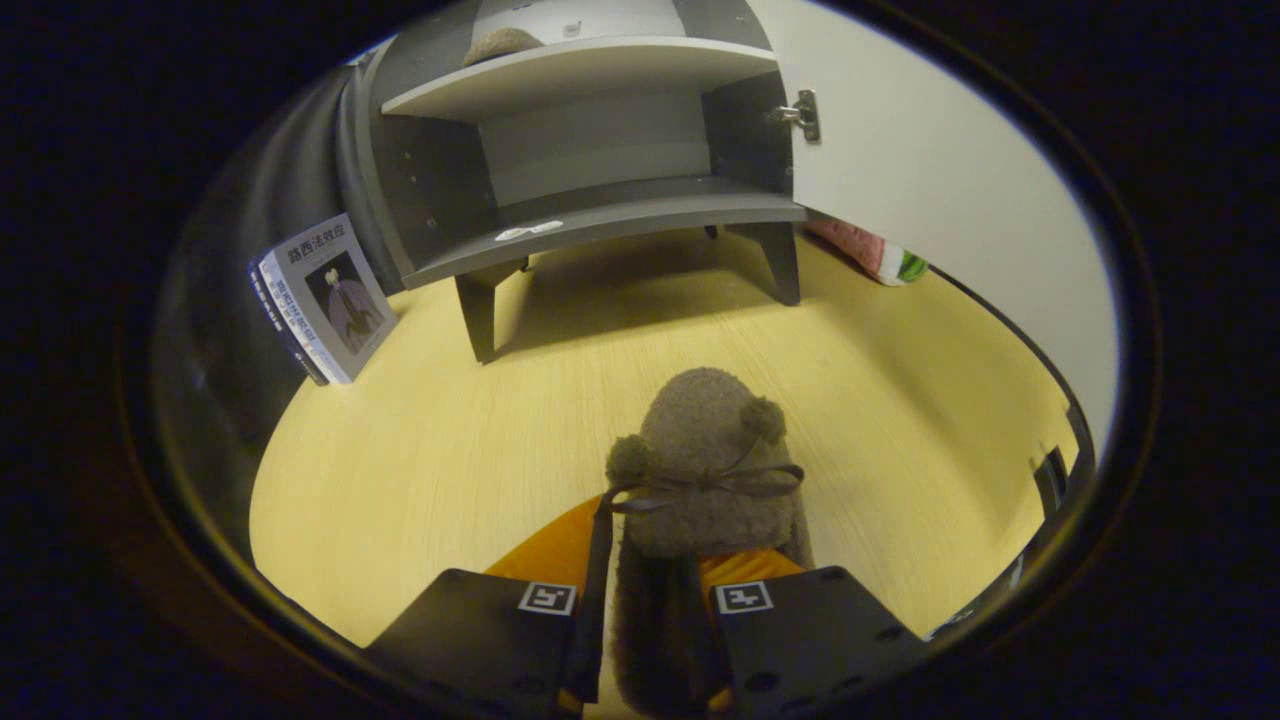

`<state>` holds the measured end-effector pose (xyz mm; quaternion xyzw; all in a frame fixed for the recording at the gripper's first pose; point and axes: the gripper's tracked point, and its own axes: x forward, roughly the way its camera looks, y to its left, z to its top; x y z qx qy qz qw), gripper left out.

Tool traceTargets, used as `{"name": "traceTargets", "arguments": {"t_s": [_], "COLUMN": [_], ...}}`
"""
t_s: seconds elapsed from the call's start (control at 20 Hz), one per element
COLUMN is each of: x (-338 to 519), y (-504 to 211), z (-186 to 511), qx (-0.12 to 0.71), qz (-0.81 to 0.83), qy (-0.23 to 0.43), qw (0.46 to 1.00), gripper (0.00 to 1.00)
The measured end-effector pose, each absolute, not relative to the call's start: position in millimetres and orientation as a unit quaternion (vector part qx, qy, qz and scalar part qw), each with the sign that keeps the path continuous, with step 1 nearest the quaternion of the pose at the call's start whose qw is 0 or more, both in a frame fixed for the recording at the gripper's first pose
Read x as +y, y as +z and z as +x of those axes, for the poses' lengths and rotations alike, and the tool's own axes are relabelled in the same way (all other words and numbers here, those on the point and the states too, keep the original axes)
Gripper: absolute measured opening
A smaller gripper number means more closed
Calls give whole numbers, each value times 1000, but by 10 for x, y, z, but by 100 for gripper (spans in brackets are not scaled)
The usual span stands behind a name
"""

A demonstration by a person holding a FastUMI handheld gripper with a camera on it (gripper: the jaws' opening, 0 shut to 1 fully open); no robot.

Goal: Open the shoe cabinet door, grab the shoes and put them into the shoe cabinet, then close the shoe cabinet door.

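A brown fuzzy shoe (705,470) with two pompoms and a dark bow has its heel squeezed between my fingers, toe pointing ahead toward the cabinet. My gripper (645,605) is shut on it, both fingers pressing its sides. Beyond it, the grey shoe cabinet (600,215) stands on short legs on the yellow wooden table (430,450). Its white door (930,170) is swung open to the right on a metal hinge (803,114). The lower shelf (640,210) is bare apart from a small sticker. A second fuzzy brown shoe (503,44) rests on the upper shelf.
A book (325,297) leans upright left of the cabinet against the dark wall. A pink and green packet (880,255) lies on the table behind the open door. Open table surface stretches between the shoe and the cabinet legs.
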<state>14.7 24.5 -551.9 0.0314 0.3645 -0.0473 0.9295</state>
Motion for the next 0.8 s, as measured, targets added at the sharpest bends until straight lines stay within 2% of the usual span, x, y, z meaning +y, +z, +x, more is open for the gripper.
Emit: {"name": "traceTargets", "arguments": {"t_s": [0.35,0.55,0.75,0.8], "x": [263,238,222,227], "y": [-5585,-5621,-5595,-5542], "z": [196,204,205,165], "qx": [371,381,377,380], "qz": [21,8,4,-1], "qy": [-48,-57,-61,-59], "qw": [927,923,924,923], "gripper": [36,11,11,8]}}
